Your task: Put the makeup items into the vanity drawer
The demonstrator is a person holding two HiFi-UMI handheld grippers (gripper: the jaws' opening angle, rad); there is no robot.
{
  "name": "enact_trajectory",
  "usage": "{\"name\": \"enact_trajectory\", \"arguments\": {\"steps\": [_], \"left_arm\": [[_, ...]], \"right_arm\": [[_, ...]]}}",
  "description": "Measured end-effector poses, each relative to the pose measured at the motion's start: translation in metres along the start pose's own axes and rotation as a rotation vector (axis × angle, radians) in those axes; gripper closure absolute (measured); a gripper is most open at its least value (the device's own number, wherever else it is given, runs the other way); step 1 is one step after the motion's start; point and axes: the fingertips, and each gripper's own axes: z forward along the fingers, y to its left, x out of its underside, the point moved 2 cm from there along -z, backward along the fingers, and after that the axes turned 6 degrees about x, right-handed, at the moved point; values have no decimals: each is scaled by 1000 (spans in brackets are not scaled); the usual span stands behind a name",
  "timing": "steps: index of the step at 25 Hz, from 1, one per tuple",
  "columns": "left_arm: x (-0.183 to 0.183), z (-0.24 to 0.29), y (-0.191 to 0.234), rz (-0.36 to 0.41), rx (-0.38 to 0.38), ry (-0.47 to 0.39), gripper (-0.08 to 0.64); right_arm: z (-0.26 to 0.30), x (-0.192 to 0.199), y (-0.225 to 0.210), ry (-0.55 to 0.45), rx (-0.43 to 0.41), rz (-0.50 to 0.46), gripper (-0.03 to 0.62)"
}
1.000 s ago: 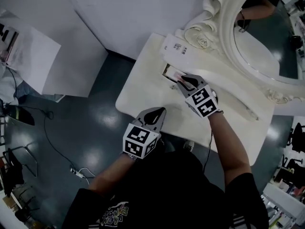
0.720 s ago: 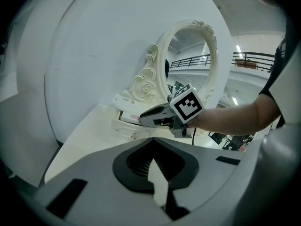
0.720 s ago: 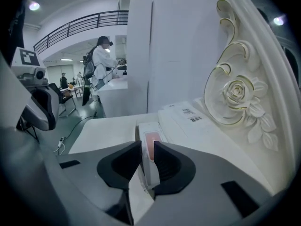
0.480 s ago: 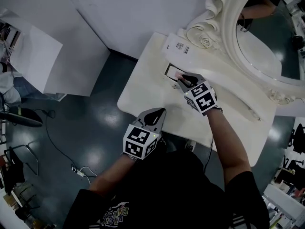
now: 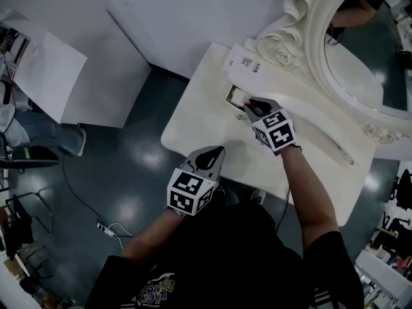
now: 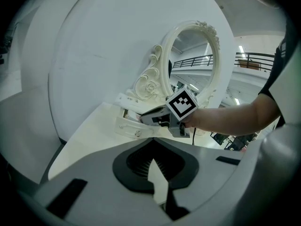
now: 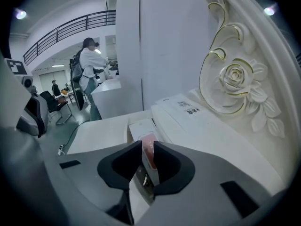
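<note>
Right gripper [image 5: 248, 105] has edged forward over the open white vanity drawer [image 5: 229, 93] since the earlier frame, and the pink item is sitting lower in the opening. Left gripper [image 5: 215, 152] hasn't shifted.

Head view: right forearm is reaching straight out across the cream vanity tabletop [image 5: 203, 118], with the wrist angling the jaws down into the drawer. Left arm is staying bent, hanging back at the table's near edge, well apart from the drawer.

Left gripper view: left gripper [image 6: 153, 147] is showing its jaws together with nothing between them. Beyond it, the right gripper [image 6: 157, 119] is working just above the drawer front [image 6: 134, 130].

Right gripper view: right gripper [image 7: 146, 149] is closing on a small pink-and-white makeup box [image 7: 149, 147], which is standing on edge between the jaws and pinched across its broad flat faces, above the drawer opening. Whether it is touching the drawer floor is hidden.

Judging handling: the box is looking light, stiff but crushable, with smooth sides. Gripping mid-height on the flat faces is suiting it, with gentle pressure.
</note>
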Motion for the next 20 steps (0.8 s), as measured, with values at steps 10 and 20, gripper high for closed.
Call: {"name": "enact_trajectory", "arguments": {"steps": [10, 20], "left_arm": [[-2, -3, 0, 7, -2, -4, 561], [6, -9, -1, 6, -4, -1, 561]], "right_arm": [[1, 1, 0, 9, 7, 3, 499], [12, -3, 1, 56, 30, -45, 502]]}}
